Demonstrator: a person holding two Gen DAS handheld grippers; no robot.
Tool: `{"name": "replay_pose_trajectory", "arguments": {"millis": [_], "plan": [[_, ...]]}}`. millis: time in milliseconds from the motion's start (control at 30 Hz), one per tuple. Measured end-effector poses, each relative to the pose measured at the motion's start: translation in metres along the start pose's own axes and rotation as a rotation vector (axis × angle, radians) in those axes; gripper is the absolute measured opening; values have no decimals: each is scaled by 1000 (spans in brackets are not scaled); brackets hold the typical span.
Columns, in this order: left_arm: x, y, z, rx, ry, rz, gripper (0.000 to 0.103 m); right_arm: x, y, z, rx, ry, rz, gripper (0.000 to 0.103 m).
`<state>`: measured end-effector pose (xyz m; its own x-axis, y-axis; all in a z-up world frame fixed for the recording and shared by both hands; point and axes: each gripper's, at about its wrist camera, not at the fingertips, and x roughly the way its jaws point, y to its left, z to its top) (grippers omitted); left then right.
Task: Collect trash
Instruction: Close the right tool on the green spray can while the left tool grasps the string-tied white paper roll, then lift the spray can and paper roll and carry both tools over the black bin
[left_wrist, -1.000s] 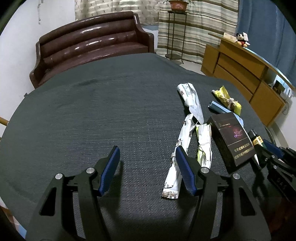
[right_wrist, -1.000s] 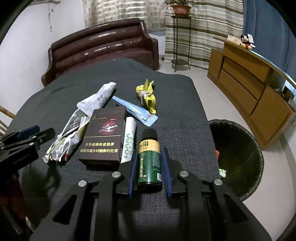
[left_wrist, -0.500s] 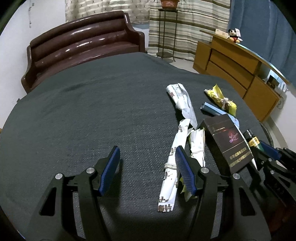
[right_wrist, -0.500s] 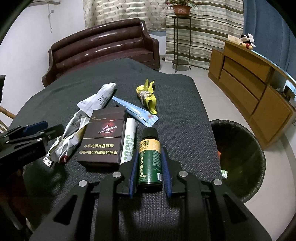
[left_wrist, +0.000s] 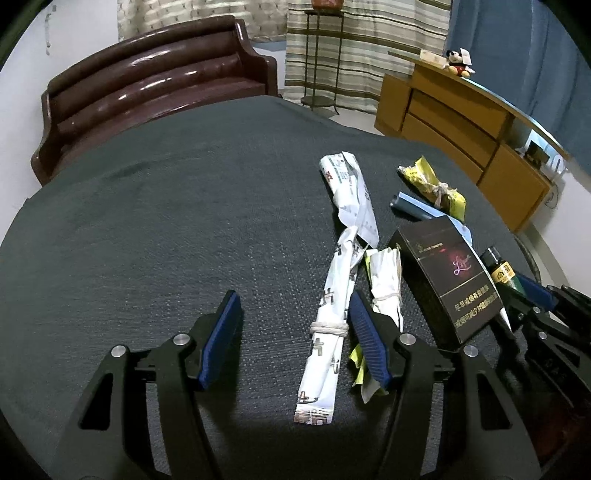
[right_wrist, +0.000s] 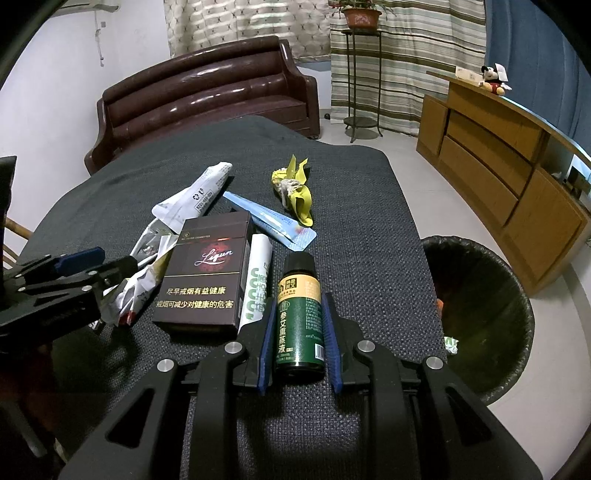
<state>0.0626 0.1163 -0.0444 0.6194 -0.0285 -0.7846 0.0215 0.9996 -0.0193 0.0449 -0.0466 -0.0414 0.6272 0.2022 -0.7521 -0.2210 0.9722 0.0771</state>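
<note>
Dark woven cloth covered the table (right_wrist: 369, 206), with a brown leather sofa (right_wrist: 207, 96) behind it and a wooden sideboard (right_wrist: 506, 166) along the right wall, a striped curtain (right_wrist: 406, 55) between them. Litter lay scattered across the cloth. The right gripper (right_wrist: 298, 332) closed its blue pads on a small green bottle (right_wrist: 300, 317) with a black cap, the bottle lying on its side on the cloth between the two fingers. Just left of the bottle lay a rolled white-and-green packet (right_wrist: 256, 280), touching a dark cigarette carton (right_wrist: 205, 273). Beyond them were a blue sachet (right_wrist: 269, 218), a knotted yellow wrapper (right_wrist: 293, 188) and a crumpled white wrapper (right_wrist: 195, 195). A black-lined trash bin (right_wrist: 480, 314) stood on the floor beside the table's right edge, a few scraps visible inside.

The left gripper (left_wrist: 291, 332) hung over the cloth with its fingers spread wide, holding nothing. A long twisted white wrapper (left_wrist: 328, 321), tied with a band, lay between those fingers, close to the right one. A second tied white wrapper (left_wrist: 386, 280) lay just outside that finger, next to the carton (left_wrist: 447, 280). The bottle (left_wrist: 500, 271) showed at the far right of that view, held in the right gripper (left_wrist: 532, 295).
</note>
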Motion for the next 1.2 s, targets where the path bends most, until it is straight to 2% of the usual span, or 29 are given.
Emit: {"name": "replay_pose_trajectory", "arguments": {"millis": [200,367,400,433,1200], "plan": [[5,-2,-1,30,11,-14,46,0,0,0,0,0,0,25],[3,-3,-5,55,-4,-37,29,0,0,0,1,-1,0,25],[3,-4,-6,60,-7,-41,21,0,0,0,1,-1,0,25],[2,-5,-7,66,-11,-48,18,0,-1,0,1,-1,0,25],[-25,6,-20,4,-47,-62,17,-15,-7,1,30,-51,-10,25]]}}
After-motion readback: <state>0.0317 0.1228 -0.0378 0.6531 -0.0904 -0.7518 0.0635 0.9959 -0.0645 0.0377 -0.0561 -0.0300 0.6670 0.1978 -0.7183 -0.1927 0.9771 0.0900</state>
